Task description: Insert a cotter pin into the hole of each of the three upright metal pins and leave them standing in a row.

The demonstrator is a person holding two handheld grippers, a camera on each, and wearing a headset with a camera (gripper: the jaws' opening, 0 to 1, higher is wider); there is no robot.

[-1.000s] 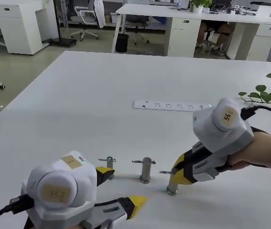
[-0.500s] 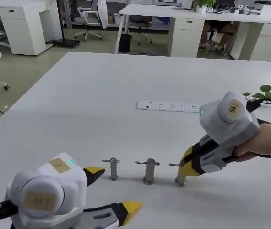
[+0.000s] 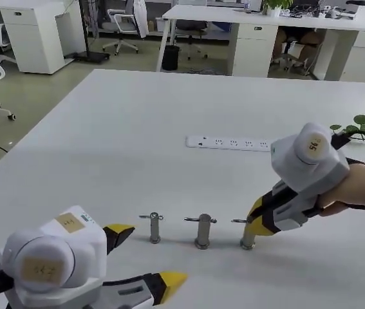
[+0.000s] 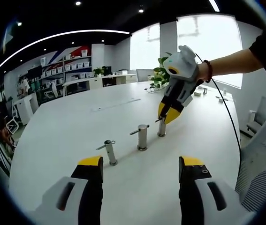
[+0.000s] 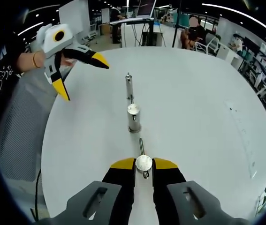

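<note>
Table (image 3: 169,116): three upright metal pins (image 3: 203,232) in a row, a cotter pin (image 3: 192,219) through each.
Right tongs (image 5: 143,165): clenched on end pin (image 3: 248,241).
Left tongs (image 4: 140,161): released, near row, touching nothing.

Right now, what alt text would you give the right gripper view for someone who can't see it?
The right tool clamps the nearest metal pin, with the middle pin and far pin standing in line beyond it on a white table. The open left tool hovers at upper left.

A white table (image 3: 105,129) carries three upright metal pins (image 3: 203,230) in a row and a power strip (image 3: 228,142).
</note>
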